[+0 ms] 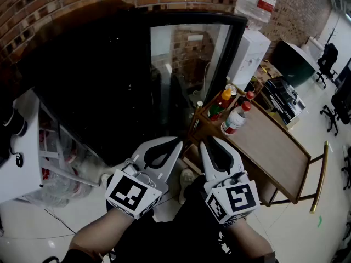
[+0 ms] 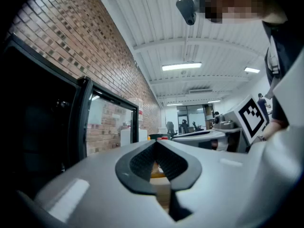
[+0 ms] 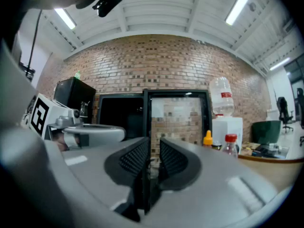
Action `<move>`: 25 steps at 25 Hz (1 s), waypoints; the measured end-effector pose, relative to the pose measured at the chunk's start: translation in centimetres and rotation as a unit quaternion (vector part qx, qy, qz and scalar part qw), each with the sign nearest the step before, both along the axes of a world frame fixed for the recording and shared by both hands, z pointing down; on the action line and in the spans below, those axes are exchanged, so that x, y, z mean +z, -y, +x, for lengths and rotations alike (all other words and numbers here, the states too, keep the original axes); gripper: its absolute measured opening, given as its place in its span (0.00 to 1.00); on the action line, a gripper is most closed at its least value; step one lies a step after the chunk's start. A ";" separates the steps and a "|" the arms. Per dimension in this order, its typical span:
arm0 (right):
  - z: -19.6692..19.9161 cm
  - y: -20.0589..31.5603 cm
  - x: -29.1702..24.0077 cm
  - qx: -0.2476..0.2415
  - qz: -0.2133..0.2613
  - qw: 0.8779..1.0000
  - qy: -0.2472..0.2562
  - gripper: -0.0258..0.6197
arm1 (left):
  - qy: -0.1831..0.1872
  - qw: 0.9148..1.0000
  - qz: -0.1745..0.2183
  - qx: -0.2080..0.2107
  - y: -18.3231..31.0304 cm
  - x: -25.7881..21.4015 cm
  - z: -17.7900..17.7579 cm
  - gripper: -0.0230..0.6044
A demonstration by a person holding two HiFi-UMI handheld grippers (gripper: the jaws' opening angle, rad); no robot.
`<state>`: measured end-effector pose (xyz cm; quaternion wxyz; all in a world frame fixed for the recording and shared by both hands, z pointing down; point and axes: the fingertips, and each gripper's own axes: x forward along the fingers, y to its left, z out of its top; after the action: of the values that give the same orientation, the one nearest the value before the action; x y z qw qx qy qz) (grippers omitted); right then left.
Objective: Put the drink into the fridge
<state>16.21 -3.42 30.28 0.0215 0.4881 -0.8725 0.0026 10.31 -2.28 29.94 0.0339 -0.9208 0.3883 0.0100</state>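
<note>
L gripper (image 1: pixel 176 142): shut, empty. R gripper (image 1: pixel 208 141): jaws barely apart, empty. Clear red-cap plastic drink bottle (image 1: pixel 235 119) on brown wooden table (image 1: pixel 274 147); black glass-door fridge (image 1: pixel 186 75) looks closed. Task unstarted.

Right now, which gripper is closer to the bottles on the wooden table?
Right. The right gripper is just short of the bottles, by the table corner. The left gripper is farther left, in front of the fridge door.

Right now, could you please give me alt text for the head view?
The left claw and right claw point side by side at a black glass-fronted fridge; bottles stand on a wooden table to its right.
</note>
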 end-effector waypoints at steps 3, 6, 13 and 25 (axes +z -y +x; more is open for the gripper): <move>2.3 1.7 0.2 0.029 -0.004 1.000 0.003 0.17 | 0.001 1.000 -0.010 0.016 1.5 0.1 1.8 0.04; 4.5 3.1 0.5 0.060 -0.009 0.998 0.005 0.21 | 0.009 0.999 -0.011 0.032 2.9 0.5 3.4 0.04; 8.9 5.7 2.4 0.135 -0.043 0.990 -0.005 0.34 | 0.029 0.996 -0.011 0.082 5.6 1.5 7.0 0.04; 13.6 11.1 5.5 0.197 -0.097 0.975 -0.035 0.51 | 0.025 0.989 -0.033 0.142 8.6 2.0 12.3 0.04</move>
<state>29.76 -14.52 35.82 0.0983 0.6458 -0.7535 0.0742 22.58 -10.89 31.96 0.0116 -0.9672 0.2530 -0.0208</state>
